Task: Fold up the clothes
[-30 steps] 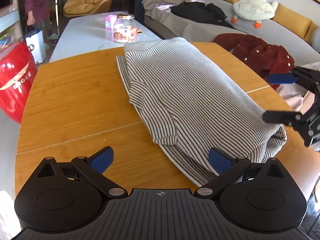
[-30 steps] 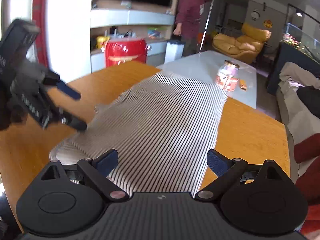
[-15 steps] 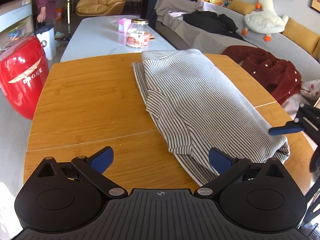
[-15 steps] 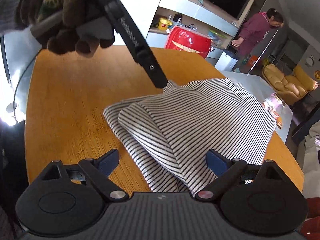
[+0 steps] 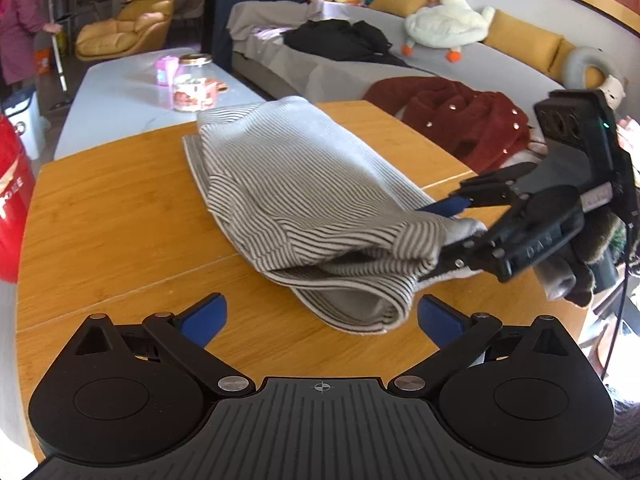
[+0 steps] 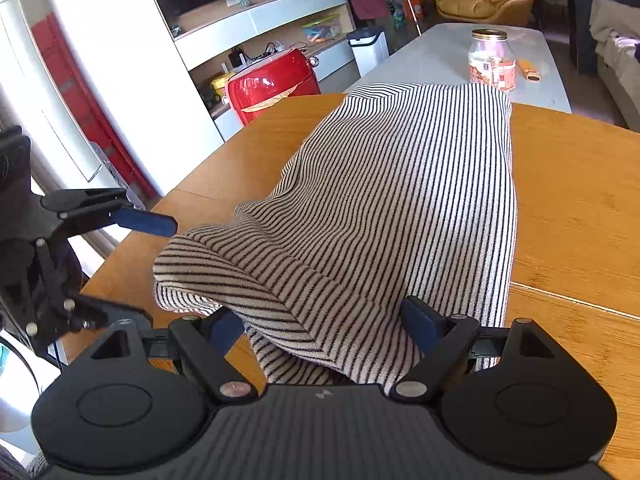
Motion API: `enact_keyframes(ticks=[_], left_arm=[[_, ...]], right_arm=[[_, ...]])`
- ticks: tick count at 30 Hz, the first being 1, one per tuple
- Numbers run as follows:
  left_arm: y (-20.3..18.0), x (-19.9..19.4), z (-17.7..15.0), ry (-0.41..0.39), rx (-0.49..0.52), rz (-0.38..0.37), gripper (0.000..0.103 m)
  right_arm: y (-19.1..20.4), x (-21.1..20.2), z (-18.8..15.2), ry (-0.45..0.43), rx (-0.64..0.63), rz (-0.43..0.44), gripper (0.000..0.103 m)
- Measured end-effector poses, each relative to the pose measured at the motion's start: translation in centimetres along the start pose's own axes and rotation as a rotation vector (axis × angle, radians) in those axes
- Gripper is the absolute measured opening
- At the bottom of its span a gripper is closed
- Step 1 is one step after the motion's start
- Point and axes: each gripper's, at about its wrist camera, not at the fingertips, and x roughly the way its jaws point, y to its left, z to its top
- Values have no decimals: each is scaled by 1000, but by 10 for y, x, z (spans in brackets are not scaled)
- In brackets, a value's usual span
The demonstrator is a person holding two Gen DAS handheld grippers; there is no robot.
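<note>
A folded striped garment (image 5: 304, 192) lies lengthwise on the wooden worktop (image 5: 104, 208), its far end close to the worktop's far edge and its near end bunched and lifted a little.

The left hand-held gripper (image 5: 322, 314) hovers just short of the garment's near fold, its blue pads spread wide, with nothing between them but bare wood and the very edge of the cloth; the pads touch nothing.

The right hand-held gripper (image 6: 326, 326) comes in from the right side of the worktop. Its jaws are closing, with the raised corner of the garment lying between them. In the right wrist view the cloth drapes over the space between the two blue pads; the right pad sits against the fabric, but the pads do not yet pinch it.

Beyond the worktop stands a pale low table (image 5: 120, 96) with a glass jar (image 5: 194, 84) on it. A red coat (image 5: 452, 120) lies on the grey sofa (image 5: 480, 68) to the right.
</note>
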Motion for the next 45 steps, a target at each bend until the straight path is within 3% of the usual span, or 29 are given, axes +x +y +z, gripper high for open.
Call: enact_keyframes(ticks=[3, 7, 11, 16, 17, 19, 20, 21, 27, 32, 36, 40, 43, 45], left_arm=[[-7, 21, -3, 37, 46, 47, 103], [-10, 49, -3, 83, 61, 173, 103], [0, 43, 6, 42, -26, 150, 103], [10, 38, 13, 18, -124, 115, 103], [11, 38, 14, 18, -137, 111, 103], [11, 38, 14, 18, -142, 113, 103], [11, 38, 14, 18, -144, 114, 103], [10, 37, 14, 17, -141, 114, 103], [24, 1, 16, -85, -205, 40, 103], [42, 7, 47, -163, -198, 99, 103], [53, 46, 61, -104, -167, 73, 103], [67, 70, 53, -42, -147, 56, 103], [71, 74, 44, -26, -133, 35, 102], [69, 75, 41, -20, -110, 21, 95]], right_arm=[[16, -2, -7, -12, -107, -50, 85], [53, -9, -25, -55, -384, -160, 88], [80, -12, -54, -94, -667, -277, 91], [93, 4, -74, -168, -835, -407, 91], [92, 8, -72, -175, -851, -425, 89], [88, 15, -68, -171, -869, -438, 67], [86, 17, -65, -160, -868, -432, 49], [84, 18, -61, -143, -857, -416, 41], [82, 13, -47, -55, -818, -340, 33], [98, -14, -32, 75, -762, -184, 29], [121, -62, -13, 137, -742, -62, 26], [138, -121, 33, 73, -738, -12, 25], [133, -130, 67, 26, -720, 18, 25], [117, -105, 90, 49, -678, 66, 25]])
